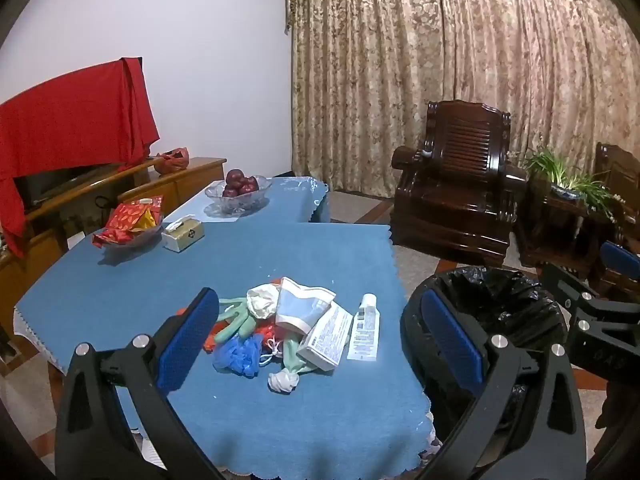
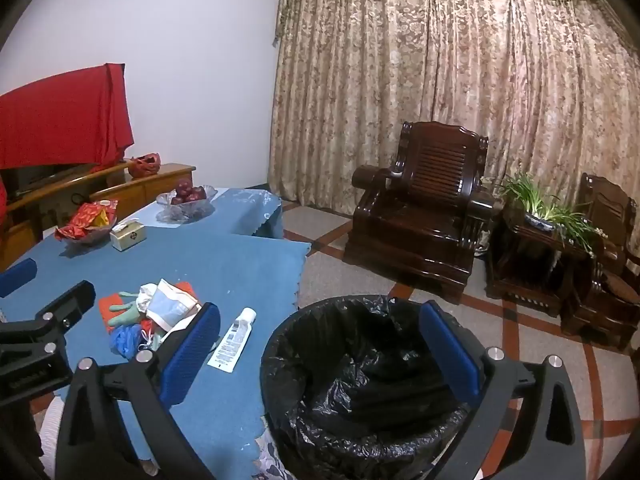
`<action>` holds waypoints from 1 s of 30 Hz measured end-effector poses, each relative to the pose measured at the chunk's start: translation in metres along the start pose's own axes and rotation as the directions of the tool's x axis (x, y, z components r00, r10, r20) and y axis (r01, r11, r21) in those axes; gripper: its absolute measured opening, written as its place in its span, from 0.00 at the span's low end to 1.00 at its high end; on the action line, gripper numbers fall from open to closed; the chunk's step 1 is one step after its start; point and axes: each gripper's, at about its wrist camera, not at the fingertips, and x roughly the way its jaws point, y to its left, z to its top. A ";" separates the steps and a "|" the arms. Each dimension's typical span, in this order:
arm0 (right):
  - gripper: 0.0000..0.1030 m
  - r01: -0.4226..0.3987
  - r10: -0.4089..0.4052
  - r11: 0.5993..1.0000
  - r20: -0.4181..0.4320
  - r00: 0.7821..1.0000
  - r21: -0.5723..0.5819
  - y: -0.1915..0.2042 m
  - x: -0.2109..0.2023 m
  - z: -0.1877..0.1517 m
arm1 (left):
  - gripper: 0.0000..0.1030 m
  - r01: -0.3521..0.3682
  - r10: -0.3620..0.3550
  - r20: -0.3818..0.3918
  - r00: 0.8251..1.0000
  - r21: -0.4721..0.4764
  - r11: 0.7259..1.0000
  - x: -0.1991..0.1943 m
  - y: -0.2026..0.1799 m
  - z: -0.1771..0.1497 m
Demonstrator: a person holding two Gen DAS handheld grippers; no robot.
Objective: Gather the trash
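Observation:
A pile of trash lies on the blue tablecloth: a white tube, a white printed box, a blue-and-white pouch, a green glove, a blue plastic wad and a small white knotted wad. The tube and pouch also show in the right wrist view. A bin with a black liner stands off the table's right edge. My left gripper is open and empty above the pile. My right gripper is open and empty over the bin.
At the table's far side are a dish of red snack packets, a small gold-and-white box and a glass bowl of red fruit. A dark wooden armchair and a plant stand stand behind the bin.

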 end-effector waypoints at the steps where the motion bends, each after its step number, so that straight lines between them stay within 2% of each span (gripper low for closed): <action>1: 0.94 0.000 0.000 1.000 0.000 1.000 0.000 0.000 0.000 0.000 | 0.95 0.000 0.000 -0.002 1.000 -0.001 1.000 0.000 0.000 0.000; 30: 0.94 -0.002 0.002 1.000 -0.004 1.000 0.004 -0.001 0.000 0.000 | 0.95 -0.001 0.001 -0.002 1.000 0.003 1.000 0.000 0.000 0.000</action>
